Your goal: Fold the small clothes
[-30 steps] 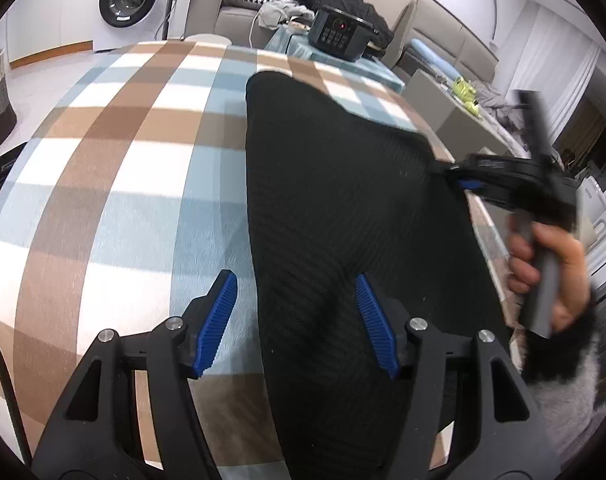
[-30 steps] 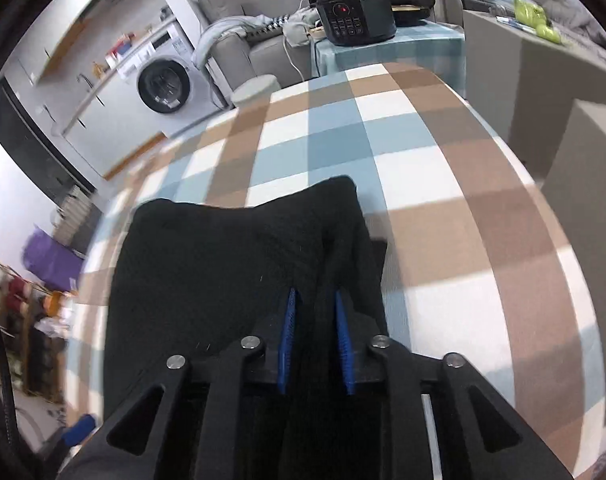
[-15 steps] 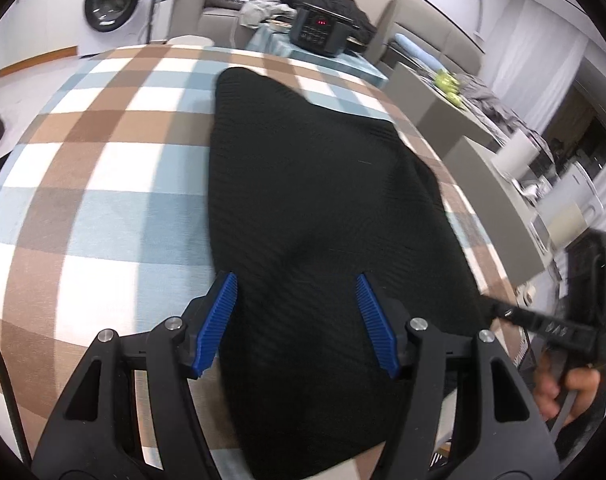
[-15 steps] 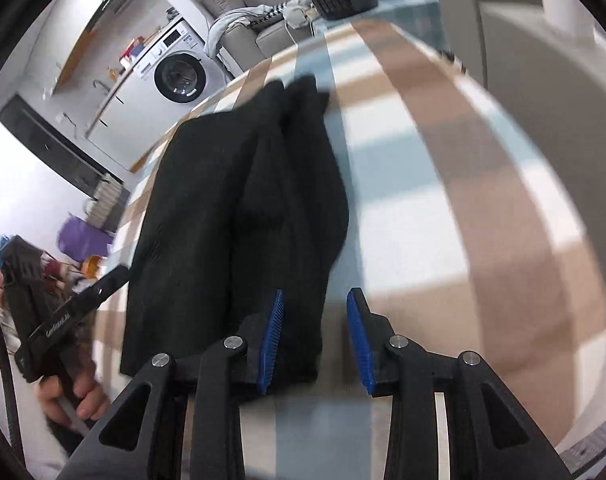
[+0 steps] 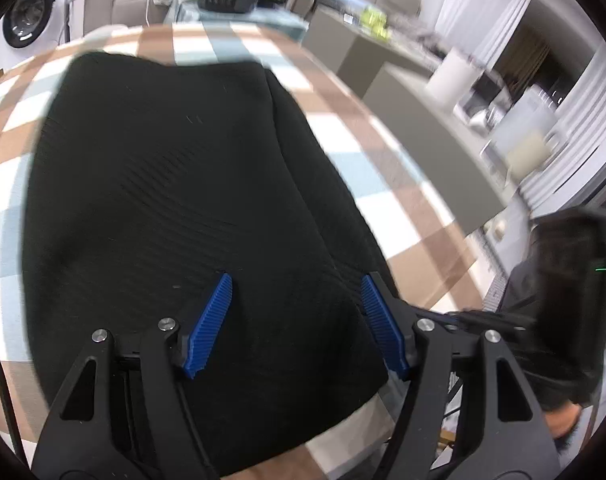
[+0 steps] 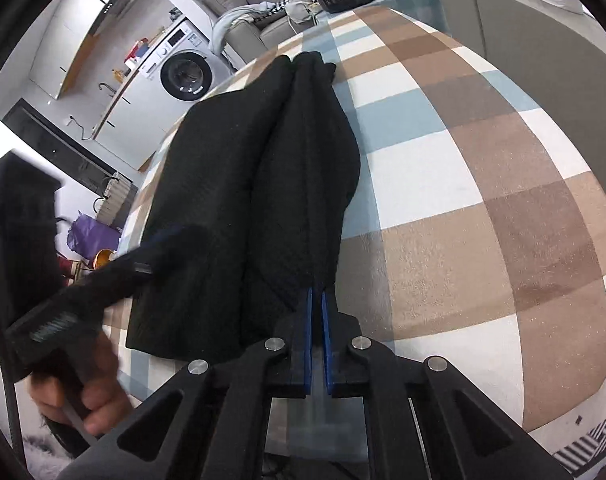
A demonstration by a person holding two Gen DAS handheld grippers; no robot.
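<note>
Along the tabletop's (image 6: 483, 208) near edge lies the knit (image 5: 163, 200), soft and floppy. Right gripper (image 6: 317, 300) pinches its near hem; left gripper (image 5: 295, 320) hovers wide. I'd grab corners, it'll sag otherwise.

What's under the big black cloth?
The black cloth lies on a checked tablecloth of brown, blue and white squares, which shows all around it. Whatever lies directly beneath the cloth is covered, so I cannot tell if anything else is there.
</note>
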